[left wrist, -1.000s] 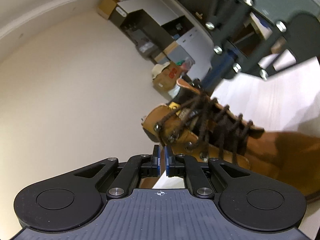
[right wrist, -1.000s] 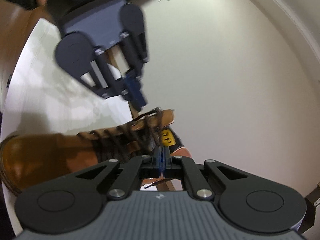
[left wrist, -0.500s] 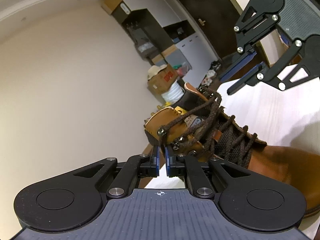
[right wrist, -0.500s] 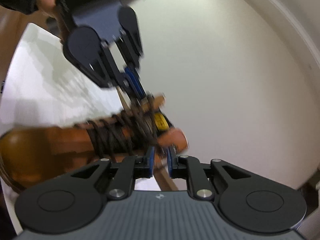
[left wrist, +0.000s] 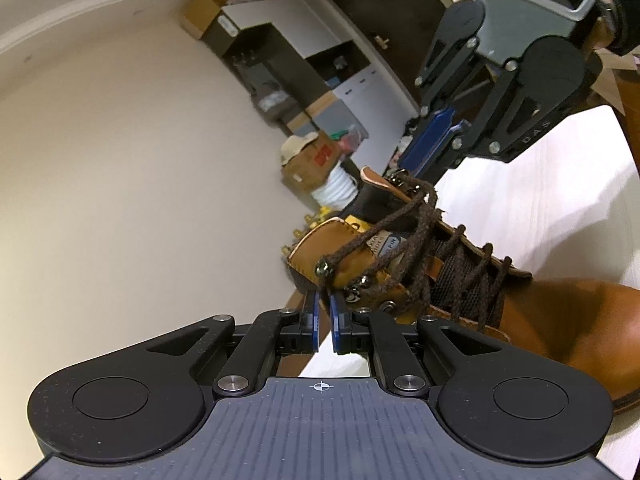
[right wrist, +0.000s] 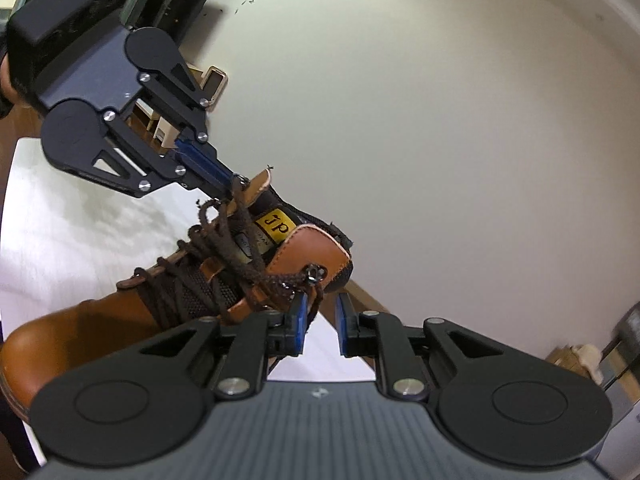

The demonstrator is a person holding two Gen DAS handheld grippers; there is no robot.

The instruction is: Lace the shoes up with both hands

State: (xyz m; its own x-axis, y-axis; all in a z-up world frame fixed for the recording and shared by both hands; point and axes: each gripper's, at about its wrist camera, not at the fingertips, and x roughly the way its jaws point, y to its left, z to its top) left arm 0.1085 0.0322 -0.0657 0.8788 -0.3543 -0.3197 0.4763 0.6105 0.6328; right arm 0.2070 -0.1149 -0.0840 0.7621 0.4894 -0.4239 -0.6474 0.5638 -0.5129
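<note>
A tan leather boot (left wrist: 560, 320) (right wrist: 80, 332) with a dark brown lace (left wrist: 420, 248) (right wrist: 240, 264) lies on a white tabletop (left wrist: 540, 200). My left gripper (left wrist: 325, 300) sits just under the near collar hook, and its narrow jaws are shut on the lace strand that drops from that hook. In the right wrist view the left gripper (right wrist: 232, 178) reaches the boot's far collar. My right gripper (right wrist: 320, 304) is at the other collar hook. Its jaws are opening, and a loose lace strand hangs between the pads beside the left one. The right gripper (left wrist: 404, 168) also shows from the left wrist.
Cardboard boxes (left wrist: 308, 160), a dark shelf unit (left wrist: 280, 52) and a dark door (left wrist: 380, 8) stand against the cream wall behind. A person's hand (left wrist: 600, 32) holds the right gripper's body. The table's wooden edge (right wrist: 360, 296) runs under the boot's collar.
The right gripper's jaws went from shut to apart, letting the lace hang loose, and the gripper rolled and shifted toward the boot's collar. The left gripper stayed put with its strand.
</note>
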